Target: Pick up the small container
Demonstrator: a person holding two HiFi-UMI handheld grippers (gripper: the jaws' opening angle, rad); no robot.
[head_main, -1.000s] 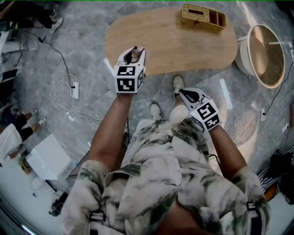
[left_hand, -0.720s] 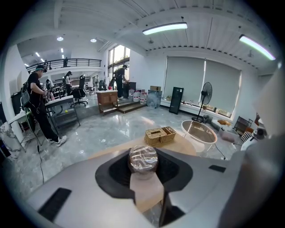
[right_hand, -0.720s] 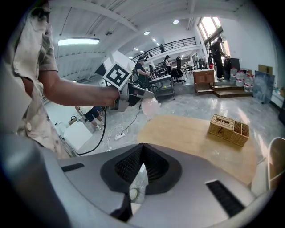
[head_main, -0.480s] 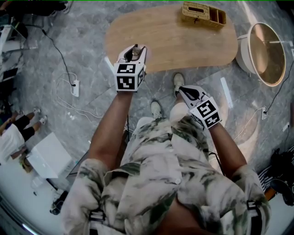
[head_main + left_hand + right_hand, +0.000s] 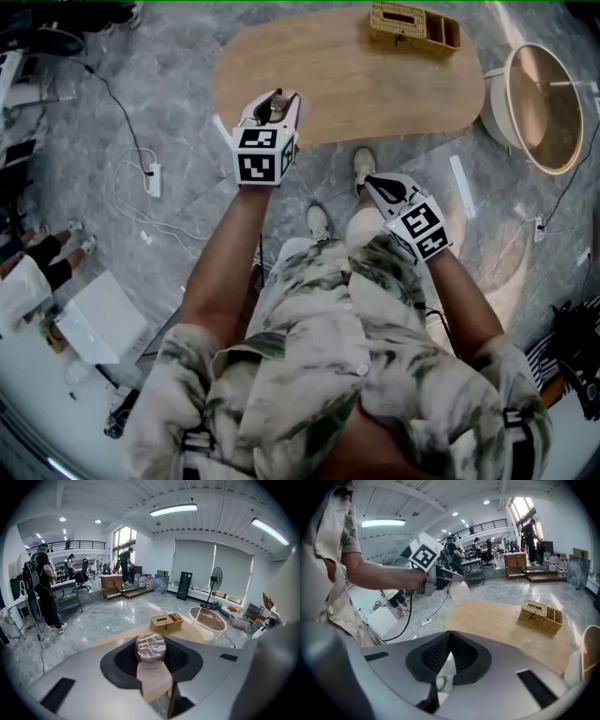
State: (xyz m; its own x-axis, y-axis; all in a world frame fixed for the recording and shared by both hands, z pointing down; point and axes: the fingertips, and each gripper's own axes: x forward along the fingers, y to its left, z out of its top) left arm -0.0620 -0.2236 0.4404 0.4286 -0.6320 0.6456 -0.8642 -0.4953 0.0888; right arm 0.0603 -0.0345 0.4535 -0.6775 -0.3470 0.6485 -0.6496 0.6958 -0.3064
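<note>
The small container [image 5: 273,107], a clear round cup with a crinkled see-through lid, is held off the table over its near edge. My left gripper [image 5: 272,97] is shut on it. In the left gripper view the small container [image 5: 150,648] sits between the dark pads [image 5: 180,658], lid towards the camera. The right gripper view shows the left gripper [image 5: 449,577] from the side with the pale small container [image 5: 459,591] at its tip. My right gripper [image 5: 372,186] hangs lower, over the floor by the person's knee. The right gripper [image 5: 449,634] has its jaws closed tip to tip with nothing between them.
An oval wooden table [image 5: 375,89] lies ahead with a wicker basket [image 5: 413,29] at its far side. A round white side table [image 5: 537,111] stands to the right. A power strip [image 5: 152,184] with cables and a white box [image 5: 94,323] lie on the floor at left.
</note>
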